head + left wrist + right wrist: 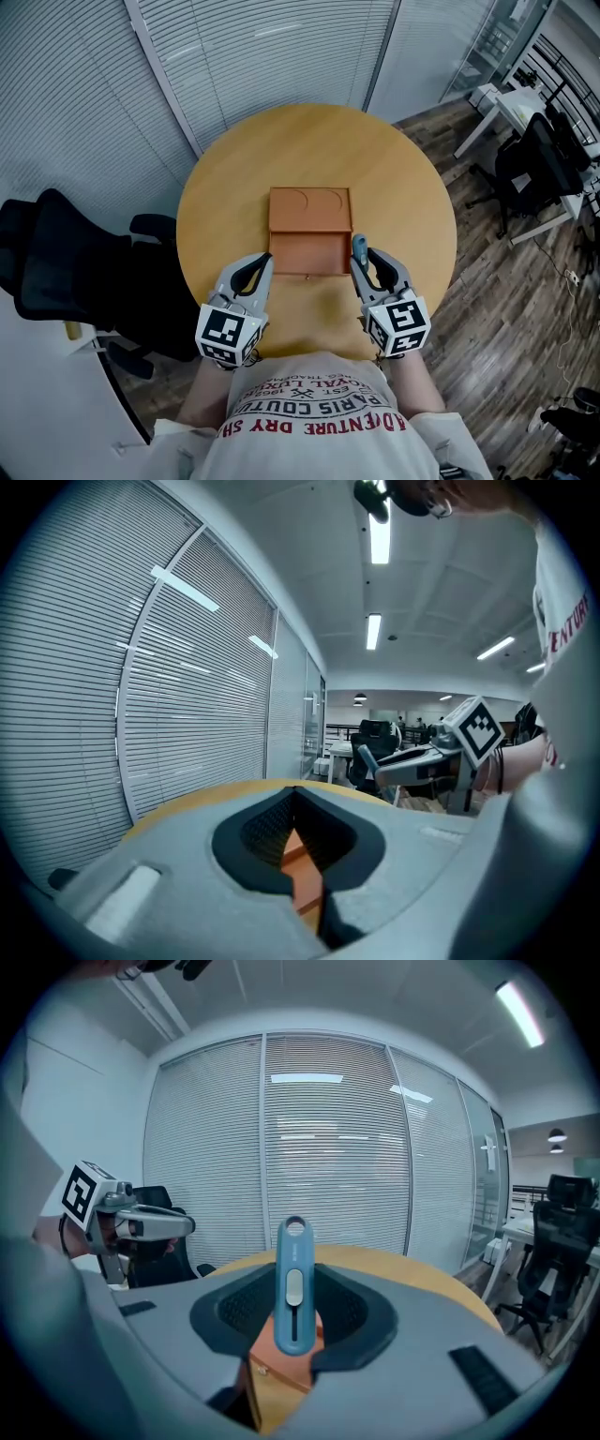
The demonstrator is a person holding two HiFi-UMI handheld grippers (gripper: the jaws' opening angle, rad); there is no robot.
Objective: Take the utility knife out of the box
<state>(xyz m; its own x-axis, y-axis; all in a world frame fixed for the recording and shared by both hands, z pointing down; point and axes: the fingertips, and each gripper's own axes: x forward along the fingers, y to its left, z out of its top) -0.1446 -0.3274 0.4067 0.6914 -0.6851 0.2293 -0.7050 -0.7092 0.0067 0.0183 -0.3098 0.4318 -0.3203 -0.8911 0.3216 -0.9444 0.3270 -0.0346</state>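
Plainly, the knife (292, 1288) is pinched upright by its lower end in the right gripper (361, 262), at the lower-right corner of the box (309, 225), the left gripper (267, 262) closed on nothing, so it could be levered loose and dropped.

Box (309, 230) on the round table's (309, 141) middle, left gripper (262, 266) at the box's 8 o'clock, right gripper (362, 255) at 4 o'clock clamping the utility knife (358, 247), office chair (66, 272) at the table's 9 o'clock.
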